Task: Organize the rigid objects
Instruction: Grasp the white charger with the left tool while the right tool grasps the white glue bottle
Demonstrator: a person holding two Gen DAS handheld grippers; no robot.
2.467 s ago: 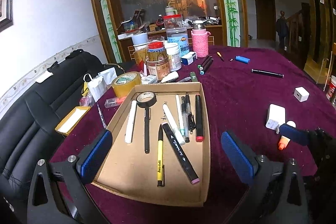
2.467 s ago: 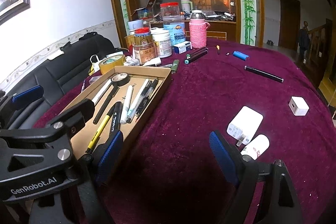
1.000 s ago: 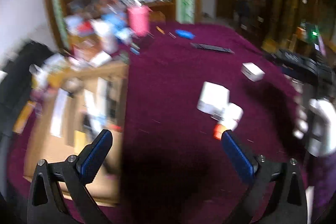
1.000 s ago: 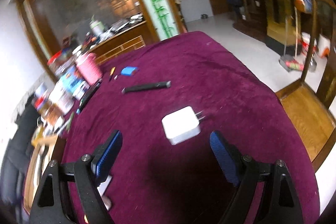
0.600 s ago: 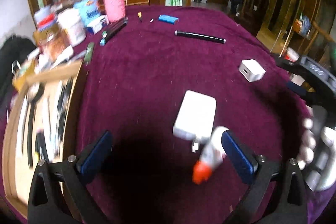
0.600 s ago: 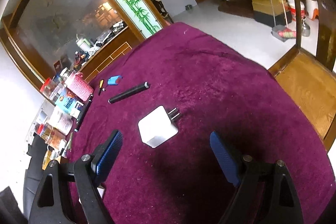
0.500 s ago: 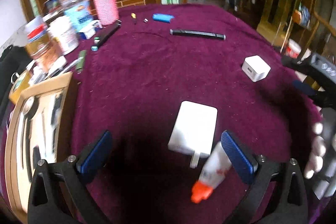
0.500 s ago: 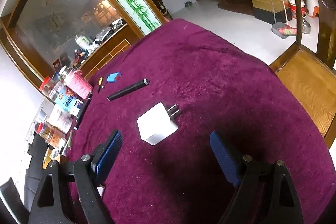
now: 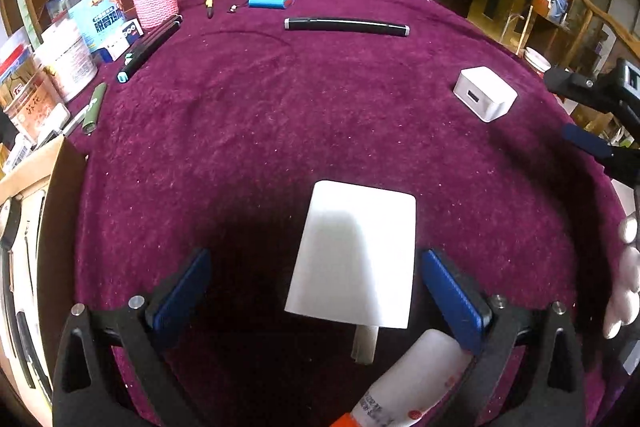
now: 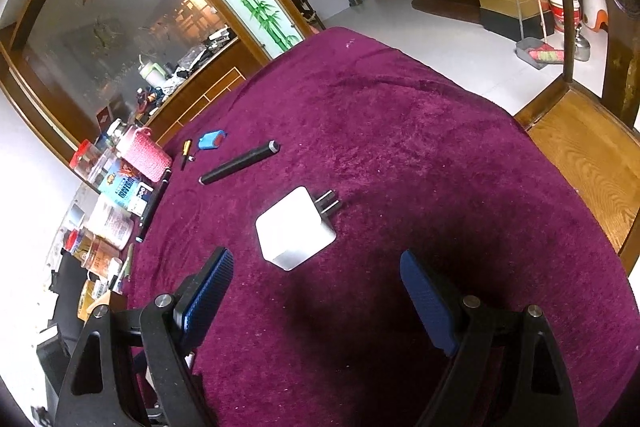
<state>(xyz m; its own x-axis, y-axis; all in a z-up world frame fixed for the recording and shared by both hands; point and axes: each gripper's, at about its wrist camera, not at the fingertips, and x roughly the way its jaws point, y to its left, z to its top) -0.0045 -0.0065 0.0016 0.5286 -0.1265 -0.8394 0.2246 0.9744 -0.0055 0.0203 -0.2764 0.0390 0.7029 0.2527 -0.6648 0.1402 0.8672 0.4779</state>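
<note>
My left gripper (image 9: 316, 291) hung low over the purple-clothed counter (image 9: 280, 115) with its fingers (image 9: 180, 291) spread wide and holding nothing. The flat white charger (image 9: 354, 253) lay between them, nearer the right pad and touching neither. A white tube with an orange cap (image 9: 408, 391) lay just behind the charger, at the frame's bottom edge. The cardboard tray (image 9: 52, 219) of pens sat at my far left. A black pen (image 9: 346, 26) and a blue battery pack (image 9: 271, 1) lay well apart at the far side.

My right gripper (image 10: 316, 297) was likewise released, fingers (image 10: 206, 291) wide. The small white cube charger (image 10: 294, 233) rested on the cloth just ahead of the gap, prongs pointing away from me, untouched.
</note>
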